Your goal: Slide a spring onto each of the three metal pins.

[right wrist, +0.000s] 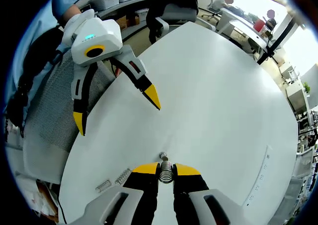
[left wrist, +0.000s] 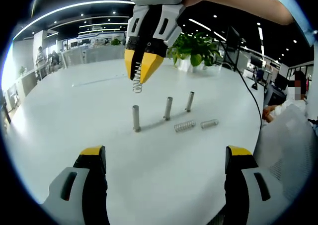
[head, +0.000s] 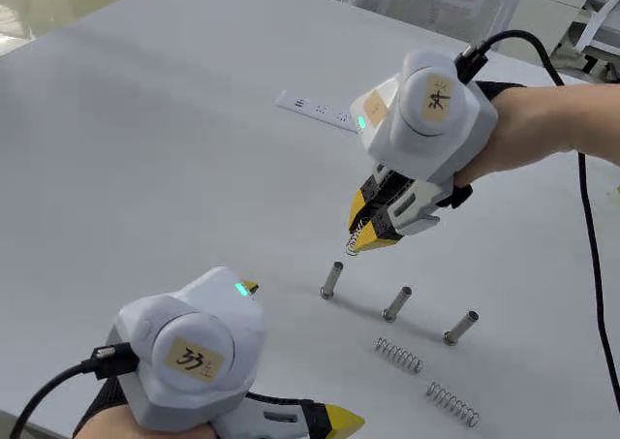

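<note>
Spring (head: 354, 241) pinched in right gripper (head: 366, 235), jaws nearly closed on it, hanging just above nearest pin (head: 331, 279), not touching. Left gripper (left wrist: 165, 151) spread wide, holding nothing, nr table (head: 145, 168) edge. 2 spare springs (head: 398, 355) beside pins; open tabletop all round.

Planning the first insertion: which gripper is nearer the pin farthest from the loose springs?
Right. The right gripper hangs above that pin, holding a spring; the left gripper sits farther back.

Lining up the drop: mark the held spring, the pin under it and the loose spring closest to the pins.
held spring (left wrist: 137, 85), left gripper view, its hanging coils
pin under it (left wrist: 136, 118), left gripper view, mid-shaft
loose spring closest to the pins (head: 398, 355), head view, middle coils
</note>
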### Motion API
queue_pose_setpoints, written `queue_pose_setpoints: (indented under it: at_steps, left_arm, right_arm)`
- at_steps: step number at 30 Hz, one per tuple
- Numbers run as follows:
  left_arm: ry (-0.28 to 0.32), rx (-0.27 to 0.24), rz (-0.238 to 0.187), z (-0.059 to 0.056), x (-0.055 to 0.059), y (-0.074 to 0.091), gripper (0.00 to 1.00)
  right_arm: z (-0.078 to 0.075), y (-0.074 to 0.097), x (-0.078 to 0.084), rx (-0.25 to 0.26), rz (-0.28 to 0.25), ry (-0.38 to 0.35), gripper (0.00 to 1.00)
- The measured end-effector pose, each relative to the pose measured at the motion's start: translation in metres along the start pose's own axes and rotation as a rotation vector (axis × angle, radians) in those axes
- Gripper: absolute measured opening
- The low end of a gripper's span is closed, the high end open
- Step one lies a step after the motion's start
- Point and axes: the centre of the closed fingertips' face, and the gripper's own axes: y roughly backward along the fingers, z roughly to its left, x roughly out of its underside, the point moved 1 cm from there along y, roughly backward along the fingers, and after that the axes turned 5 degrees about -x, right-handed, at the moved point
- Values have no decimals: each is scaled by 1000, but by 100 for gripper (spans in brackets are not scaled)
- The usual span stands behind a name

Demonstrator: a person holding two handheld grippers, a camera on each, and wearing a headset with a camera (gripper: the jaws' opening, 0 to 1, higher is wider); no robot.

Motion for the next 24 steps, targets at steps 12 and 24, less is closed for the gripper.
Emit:
queue_pose_setpoints:
  at_steps: [12, 24]
  left_arm:
    - [27, 11, -23, -1, -2, 1, 99]
    - [22, 14, -18, -2, -1, 3, 99]
  right_arm:
    - [-4, -16, -3, -26, 14, 17, 7]
    - [1, -25, 2, -41, 39, 12, 7]
